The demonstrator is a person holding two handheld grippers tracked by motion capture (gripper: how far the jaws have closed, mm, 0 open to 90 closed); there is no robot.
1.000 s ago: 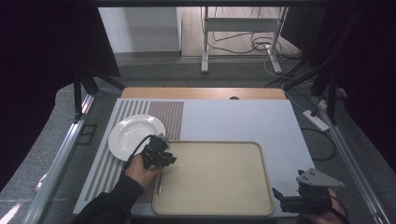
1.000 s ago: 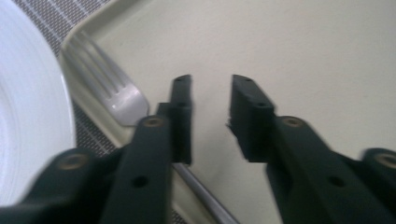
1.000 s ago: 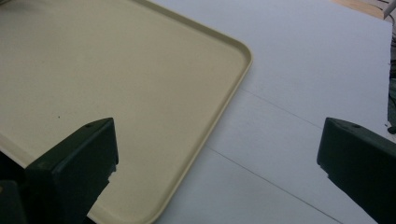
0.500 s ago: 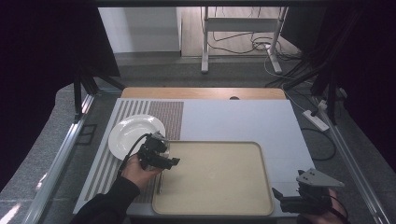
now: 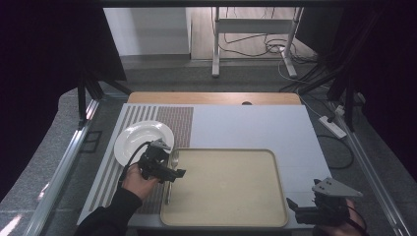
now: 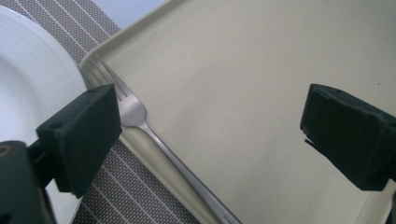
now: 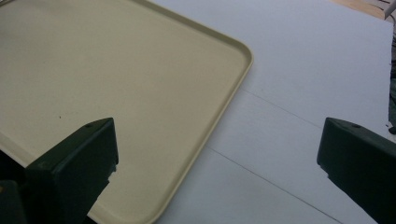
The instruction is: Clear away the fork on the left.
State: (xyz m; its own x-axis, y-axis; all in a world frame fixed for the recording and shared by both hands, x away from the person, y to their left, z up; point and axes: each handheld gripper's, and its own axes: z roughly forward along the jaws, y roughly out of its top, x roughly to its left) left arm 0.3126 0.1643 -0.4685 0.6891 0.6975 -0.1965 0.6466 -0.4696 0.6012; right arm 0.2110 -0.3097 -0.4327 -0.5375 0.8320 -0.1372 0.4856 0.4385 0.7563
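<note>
Left hand-held gripper (image 6: pixel 210 135), jaws just opened wide and empty, above the fork (image 6: pixel 154 135) released along the tray (image 6: pixel 261 70) edge, apparently on its rim, beside the plate (image 5: pixel 142 140); right hand-held gripper (image 7: pixel 217 163) wide, idle.

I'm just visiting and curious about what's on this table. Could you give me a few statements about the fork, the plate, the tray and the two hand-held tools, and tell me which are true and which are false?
1. The fork lies along the left edge of the beige tray. True.
2. The left gripper is clamped on the fork. False: its jaws have just been opening, stand wide, and nothing is between them.
3. The white plate sits on the striped placemat. True.
4. The tray is full of food. False: apart from the fork at its edge it is bare.
5. The right gripper has its jaws open, beside the tray's near right corner. True.
</note>
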